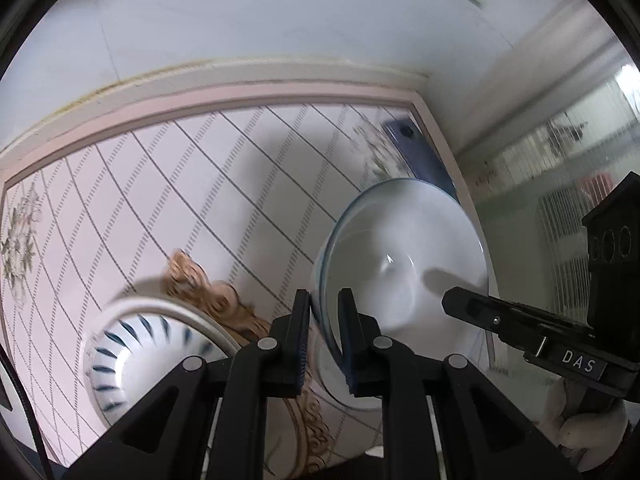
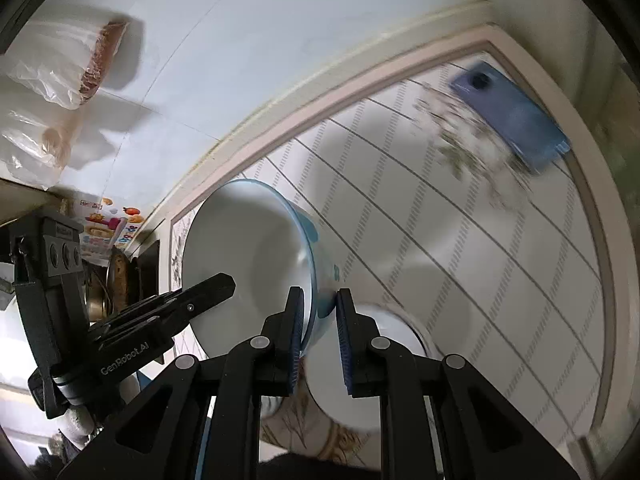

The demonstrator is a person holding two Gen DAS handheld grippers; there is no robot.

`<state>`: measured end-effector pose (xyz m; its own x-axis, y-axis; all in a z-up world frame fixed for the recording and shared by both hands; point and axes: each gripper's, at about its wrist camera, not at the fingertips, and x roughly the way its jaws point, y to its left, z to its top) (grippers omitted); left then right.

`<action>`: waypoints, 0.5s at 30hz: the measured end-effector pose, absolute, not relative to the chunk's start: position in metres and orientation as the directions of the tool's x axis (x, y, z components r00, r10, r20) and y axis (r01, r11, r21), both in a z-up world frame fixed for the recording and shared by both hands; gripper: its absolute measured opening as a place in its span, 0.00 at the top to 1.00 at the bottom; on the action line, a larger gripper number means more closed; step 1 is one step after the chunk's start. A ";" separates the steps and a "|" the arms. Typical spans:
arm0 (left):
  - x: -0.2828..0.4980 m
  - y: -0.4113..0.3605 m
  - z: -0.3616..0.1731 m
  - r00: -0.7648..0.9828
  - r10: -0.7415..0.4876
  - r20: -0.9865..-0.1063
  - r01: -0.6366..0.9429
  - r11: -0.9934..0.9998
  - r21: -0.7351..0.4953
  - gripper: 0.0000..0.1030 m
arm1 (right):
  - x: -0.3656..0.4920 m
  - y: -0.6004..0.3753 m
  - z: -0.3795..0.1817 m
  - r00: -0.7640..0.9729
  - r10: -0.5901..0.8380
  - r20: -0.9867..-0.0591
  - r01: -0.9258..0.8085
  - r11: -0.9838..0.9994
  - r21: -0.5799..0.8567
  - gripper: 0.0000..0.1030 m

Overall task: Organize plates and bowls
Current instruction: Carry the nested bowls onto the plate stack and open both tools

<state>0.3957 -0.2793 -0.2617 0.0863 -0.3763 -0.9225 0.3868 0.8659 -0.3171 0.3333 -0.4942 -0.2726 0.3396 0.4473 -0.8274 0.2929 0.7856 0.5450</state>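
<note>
Clearly both the left gripper [image 1: 324,316] and right gripper [image 2: 318,316] are pinched tight on opposite rims of one white bowl [image 1: 404,256], held tilted above the table's [image 1: 168,184] near edge: stiff, slick, breakable, best gripped at the rim.

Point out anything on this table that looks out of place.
The blue phone lies at the table's far corner, the only non-dish item there. The white bowl hangs tilted, its rim pinched by both the left gripper and right gripper.
</note>
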 end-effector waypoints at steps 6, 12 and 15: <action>0.369 -0.291 -0.278 0.041 -0.352 -0.935 0.414 0.858 -0.305 0.88 | 0.291 -0.502 -0.289 0.311 0.444 -0.840 0.338 0.775 0.535 0.82; 0.358 -0.295 -0.292 0.028 -0.312 -0.950 0.427 0.863 -0.271 0.88 | 0.279 -0.503 -0.309 0.283 0.457 -0.843 0.360 0.765 0.535 0.82; 0.357 -0.295 -0.299 0.026 -0.292 -0.956 0.431 0.866 -0.253 0.88 | 0.277 -0.501 -0.320 0.268 0.463 -0.845 0.364 0.763 0.534 0.82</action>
